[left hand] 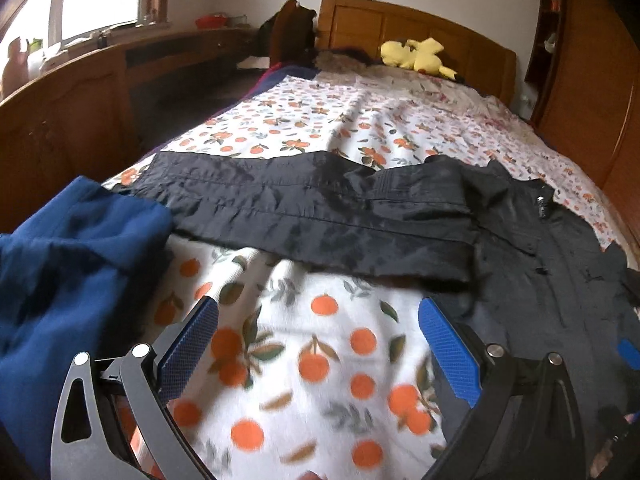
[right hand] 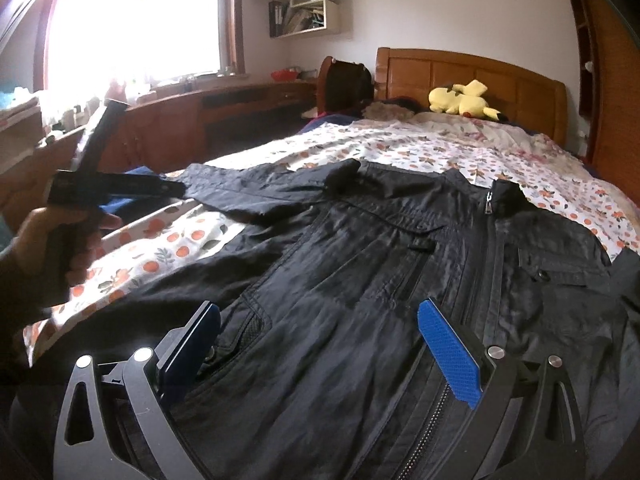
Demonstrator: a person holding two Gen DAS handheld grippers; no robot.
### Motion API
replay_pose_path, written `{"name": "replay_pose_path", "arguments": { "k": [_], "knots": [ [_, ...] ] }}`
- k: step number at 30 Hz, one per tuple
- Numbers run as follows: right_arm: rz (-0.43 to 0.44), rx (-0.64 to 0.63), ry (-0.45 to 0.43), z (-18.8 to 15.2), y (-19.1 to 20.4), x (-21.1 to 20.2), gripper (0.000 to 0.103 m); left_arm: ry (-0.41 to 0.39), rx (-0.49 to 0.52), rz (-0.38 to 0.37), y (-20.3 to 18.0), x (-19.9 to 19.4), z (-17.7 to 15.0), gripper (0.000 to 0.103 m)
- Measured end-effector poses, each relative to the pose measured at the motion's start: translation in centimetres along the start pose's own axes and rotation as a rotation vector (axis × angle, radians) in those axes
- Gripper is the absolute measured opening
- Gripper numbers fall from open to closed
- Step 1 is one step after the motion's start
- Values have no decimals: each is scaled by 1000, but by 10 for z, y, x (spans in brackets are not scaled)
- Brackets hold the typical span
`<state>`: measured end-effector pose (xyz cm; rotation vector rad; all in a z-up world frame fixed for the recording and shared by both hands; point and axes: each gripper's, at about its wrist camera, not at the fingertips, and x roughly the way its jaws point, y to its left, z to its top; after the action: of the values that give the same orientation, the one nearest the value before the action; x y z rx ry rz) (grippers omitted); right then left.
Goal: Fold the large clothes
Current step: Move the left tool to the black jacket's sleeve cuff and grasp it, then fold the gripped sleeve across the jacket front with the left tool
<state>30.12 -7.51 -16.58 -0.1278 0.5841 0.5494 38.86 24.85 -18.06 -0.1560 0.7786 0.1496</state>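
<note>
While the jacket (right hand: 360, 264) lies spread front-up across the bed (right hand: 540, 184), zipped to the collar, the right gripper (right hand: 320, 344) hangs just over its lower front with both blue pads wide apart and nothing between them. Its right pad sits beside the zipper line; its left pad is over the pocket area. The left gripper (left hand: 316, 340) is likewise spread and empty, above bare orange-print sheet (left hand: 304, 360) just beside the jacket's side edge, with its right pad over the dark cloth. One sleeve (left hand: 304, 216) stretches flat and straight out from the jacket's shoulder, crossing the sheet ahead of the left gripper and ending near a blue garment (left hand: 68, 272) heaped at the bed's left edge.

Beyond the sleeve and collar the sheet runs open up to the headboard (left hand: 404, 28), where a yellow plush (left hand: 416, 56) rests. A wooden cabinet (left hand: 72, 116) lines the left side of the bed and a tall wooden unit stands close on the right.

In the right wrist view a hand (right hand: 68, 248) grips the left tool's handle, dark against the glare of the window (right hand: 132, 16). The jacket's hem and its other sleeve are cut off at the lower and right borders. The sheet near the left gripper is motion-blurred.
</note>
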Motion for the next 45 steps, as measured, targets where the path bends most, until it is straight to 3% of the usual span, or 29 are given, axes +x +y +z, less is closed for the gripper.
{"name": "replay_pose_path", "arguments": {
  "k": [3, 5, 14, 18, 21, 22, 23, 26, 29, 34, 40, 45],
  "knots": [
    [9, 2, -5, -2, -1, -1, 96, 38, -50, 6, 11, 21, 10, 100],
    [19, 4, -14, -4, -2, -3, 96, 66, -106, 7, 23, 32, 17, 91],
    [10, -10, -7, -3, 2, -1, 96, 183, -226, 5, 55, 78, 37, 85],
    [12, -4, -6, -3, 1, 0, 96, 204, -237, 39, 57, 94, 42, 78],
    [12, -4, -6, -3, 1, 0, 96, 212, -267, 47, 59, 99, 49, 59],
    [12, -3, -6, -3, 1, -1, 96, 219, -270, 60, 59, 101, 51, 46],
    [9, 1, -7, -3, 1, -1, 96, 225, -270, 78, 59, 101, 54, 28],
    [5, 9, -9, -2, -1, -3, 96, 217, -253, 93, 53, 101, 67, 5],
    [16, 19, -5, 1, -7, -8, 96, 195, -254, 95, 46, 93, 77, 2],
    [-10, 16, -17, 3, -16, -29, 96, 86, -198, 82, 19, 49, 97, 1],
    [-64, 43, 3, -6, -43, -54, 96, 24, -52, 40, -51, 1, 105, 1],
    [-112, 68, 6, -10, -69, -77, 96, 3, 72, -21, -116, -30, 89, 1]
  ]
}}
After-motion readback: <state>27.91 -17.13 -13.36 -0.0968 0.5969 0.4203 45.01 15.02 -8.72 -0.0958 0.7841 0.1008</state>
